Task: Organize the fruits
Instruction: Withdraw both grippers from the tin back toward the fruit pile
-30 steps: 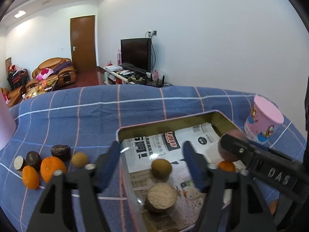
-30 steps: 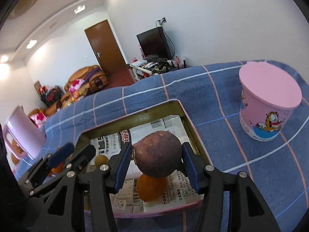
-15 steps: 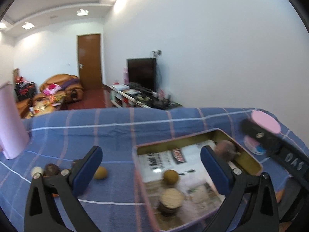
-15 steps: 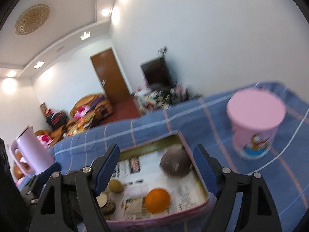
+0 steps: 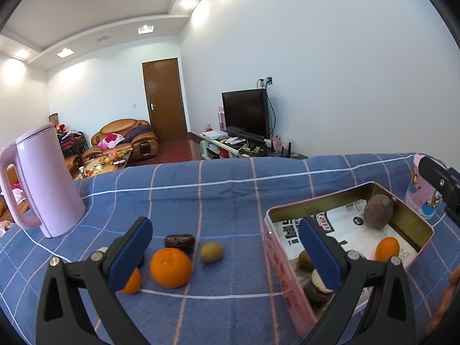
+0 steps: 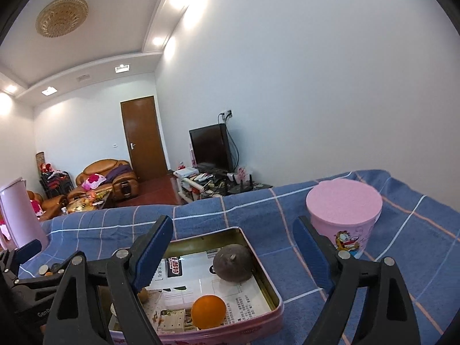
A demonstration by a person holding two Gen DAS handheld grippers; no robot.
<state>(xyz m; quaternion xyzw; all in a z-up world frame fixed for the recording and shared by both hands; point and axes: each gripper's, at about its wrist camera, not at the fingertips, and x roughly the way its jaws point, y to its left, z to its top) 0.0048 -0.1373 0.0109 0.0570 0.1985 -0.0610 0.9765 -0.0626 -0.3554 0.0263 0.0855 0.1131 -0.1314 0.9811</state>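
**Both grippers released above the fruit tin**

The right gripper hangs just above the near edge of the pink tin, its blue pads spread wide and gripping nothing; its jaws have just been opening. Straight ahead of it and slightly below, the dark purple passion fruit sits free on the newspaper lining, tucked against the tin's far right corner. Nearer the gripper, under the gap between its fingers, an orange lies on the same paper. Ahead and to the right of the right finger stands a pink lidded cup with a cartoon cat, apart from the tin.

The left gripper is also released, its jaws standing wide with no fruit pinched; they too have just been opening. Its right finger hangs over the tin's left part, where a kiwi and a cut brown fruit show partly behind it. Between its fingers, on the blue checked cloth, lie a mandarin, a second kiwi and a dark wrinkled fruit. Another orange piece peeks from behind the left finger. Ahead and far left stands a pink kettle.
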